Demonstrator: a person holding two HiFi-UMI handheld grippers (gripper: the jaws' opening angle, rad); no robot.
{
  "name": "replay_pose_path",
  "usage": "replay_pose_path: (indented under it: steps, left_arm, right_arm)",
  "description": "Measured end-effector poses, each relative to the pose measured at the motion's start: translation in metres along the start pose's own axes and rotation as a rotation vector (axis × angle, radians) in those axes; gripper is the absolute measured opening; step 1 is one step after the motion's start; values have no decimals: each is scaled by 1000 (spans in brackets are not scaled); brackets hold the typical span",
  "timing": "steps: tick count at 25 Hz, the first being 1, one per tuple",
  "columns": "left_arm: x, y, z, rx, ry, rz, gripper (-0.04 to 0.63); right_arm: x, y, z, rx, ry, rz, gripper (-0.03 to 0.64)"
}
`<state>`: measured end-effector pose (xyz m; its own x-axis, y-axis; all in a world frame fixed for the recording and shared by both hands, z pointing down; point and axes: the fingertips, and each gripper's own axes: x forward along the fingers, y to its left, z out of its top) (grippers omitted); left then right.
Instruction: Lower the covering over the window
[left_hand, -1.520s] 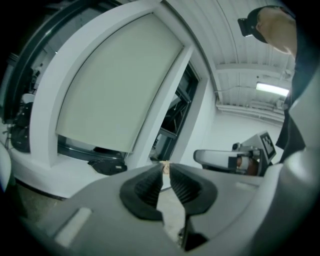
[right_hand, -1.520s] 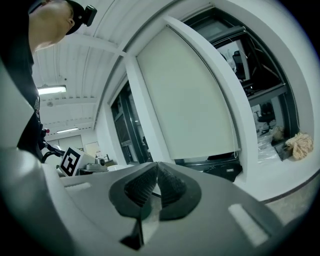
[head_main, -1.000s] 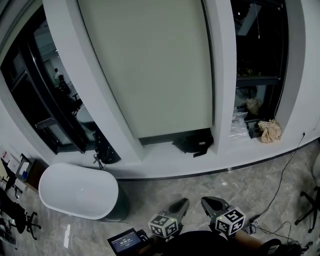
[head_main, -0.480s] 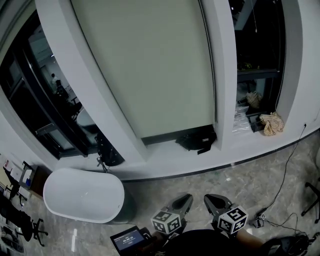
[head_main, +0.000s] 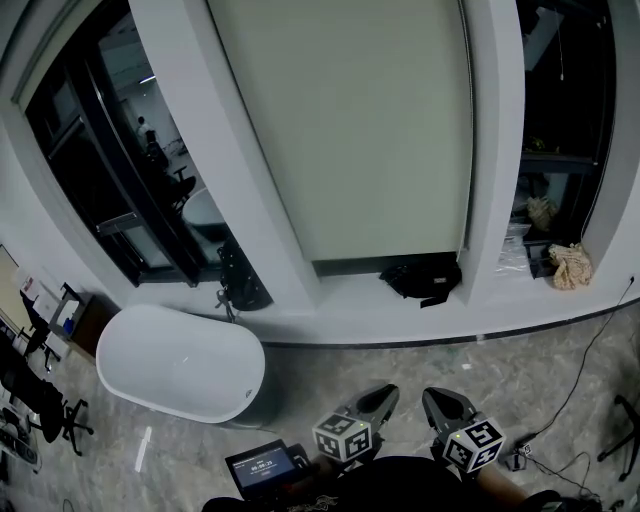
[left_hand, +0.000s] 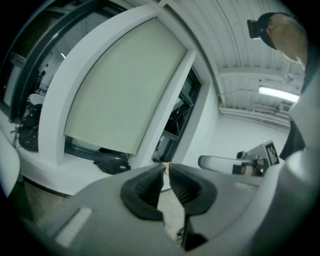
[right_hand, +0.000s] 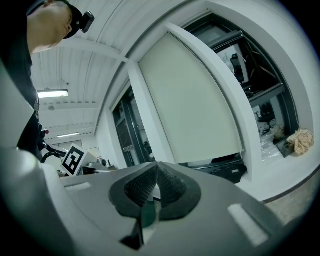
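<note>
Pale blind (head_main: 345, 120) hangs, bottom edge just above the sill (head_main: 340, 306)

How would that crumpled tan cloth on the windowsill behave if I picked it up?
The cloth lies bunched in soft folds, so it's probably floppy and would drape. It's a small heap, so likely light. Resting on the flat windowsill, it shouldn't roll.

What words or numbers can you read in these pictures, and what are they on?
Small screen: light digits, too small and blurred to read.
Marker cubes: black-and-white square patterns only, no letters or numbers.
Nothing else shows readable text.
</note>
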<state>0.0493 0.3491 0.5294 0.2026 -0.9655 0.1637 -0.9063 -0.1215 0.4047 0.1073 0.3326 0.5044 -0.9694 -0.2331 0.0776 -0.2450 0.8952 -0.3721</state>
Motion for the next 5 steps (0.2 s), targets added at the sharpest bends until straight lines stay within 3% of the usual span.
replay_pose_path:
  steps: [5]
  left_arm:
    - [0,2,-3,1,0,-1,34]
  right_arm:
    - [4,-2,-2,-16,3,3,6]
